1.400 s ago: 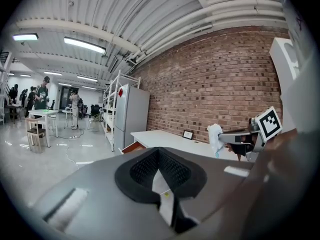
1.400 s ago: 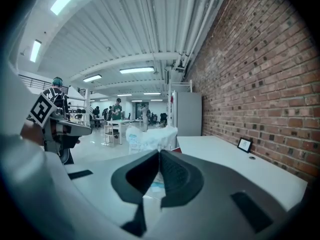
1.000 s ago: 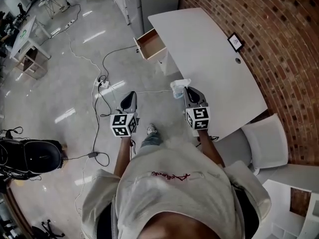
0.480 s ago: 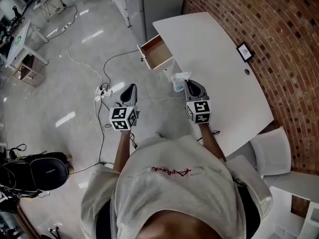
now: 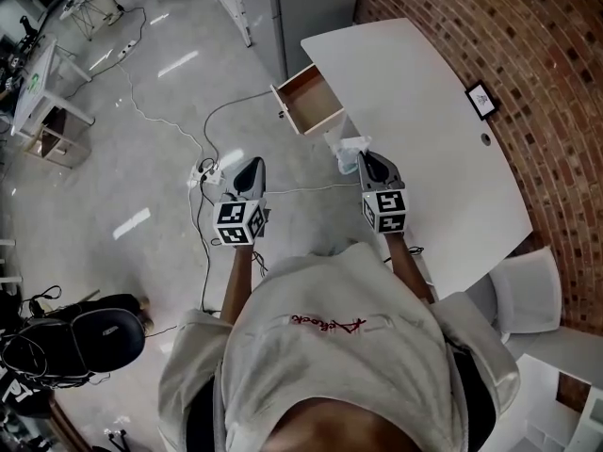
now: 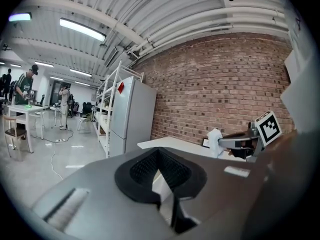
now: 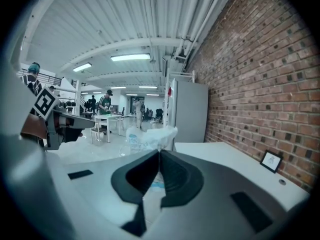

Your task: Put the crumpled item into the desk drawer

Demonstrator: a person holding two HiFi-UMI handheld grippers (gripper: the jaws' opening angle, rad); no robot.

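Note:
The crumpled item (image 5: 346,150) is a white, partly clear plastic wad, pinched at the tip of my right gripper (image 5: 362,158), which is shut on it. It hangs in the air beside the white desk's near-left edge (image 5: 377,92). In the right gripper view the crumpled item (image 7: 146,135) sticks up above the closed jaws. The wooden desk drawer (image 5: 308,101) stands pulled open, a short way ahead of the wad. My left gripper (image 5: 249,169) is shut and empty, held over the floor to the left. In the left gripper view the crumpled item (image 6: 215,140) shows at right.
White cables and a power strip (image 5: 204,171) lie on the grey floor below the left gripper. A small framed picture (image 5: 480,100) and a round grommet (image 5: 486,140) sit on the desk. A white chair (image 5: 528,290) stands at right, a black bag (image 5: 80,332) at lower left.
The desk and open drawer have shifted right in the head view as I moved. Both grippers stay shut; the right one still carries the wad, now a little closer to the drawer.

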